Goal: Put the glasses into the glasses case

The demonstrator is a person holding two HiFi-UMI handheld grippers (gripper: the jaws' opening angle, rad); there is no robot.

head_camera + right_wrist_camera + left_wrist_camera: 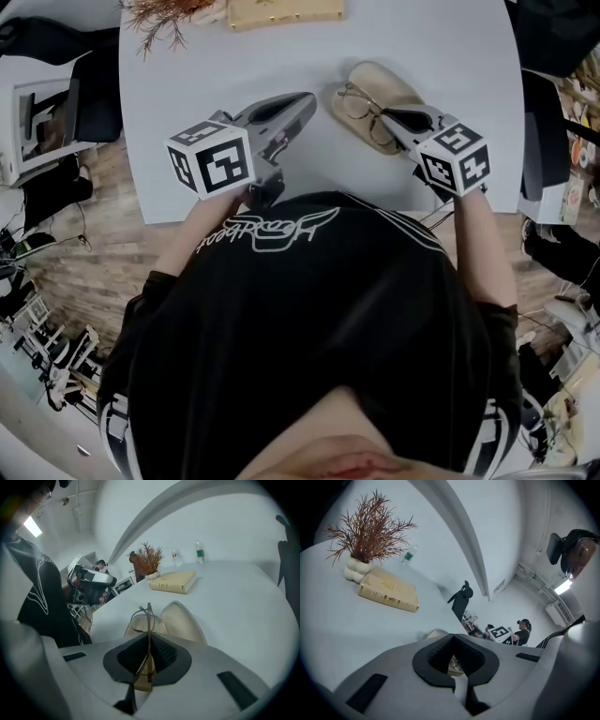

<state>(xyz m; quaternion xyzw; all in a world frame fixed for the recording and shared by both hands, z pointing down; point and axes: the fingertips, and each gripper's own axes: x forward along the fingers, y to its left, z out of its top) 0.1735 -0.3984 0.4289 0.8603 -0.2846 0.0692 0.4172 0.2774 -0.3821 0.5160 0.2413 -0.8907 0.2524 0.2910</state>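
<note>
The glasses (pixel 360 102), thin metal-framed, hang over the open beige glasses case (pixel 382 82) on the white table (pixel 187 75). My right gripper (pixel 391 116) is shut on them. In the right gripper view the glasses (pixel 147 618) stand on edge between the jaws, lenses over the case's open shell (pixel 180 623), with the right gripper (pixel 149 660) pinching the frame low down. My left gripper (pixel 302 101) lies to the left of the case, shut with nothing held. In its own view the left gripper (pixel 454 660) points toward the case (pixel 435 633), which peeks over the jaws.
At the table's far edge a tan book (pixel 284 11) lies beside a dried red plant (pixel 164 13) in a white vase (pixel 357 569). A small bottle (pixel 200 552) stands further back. The table's near edge (pixel 169 217) runs just before my body.
</note>
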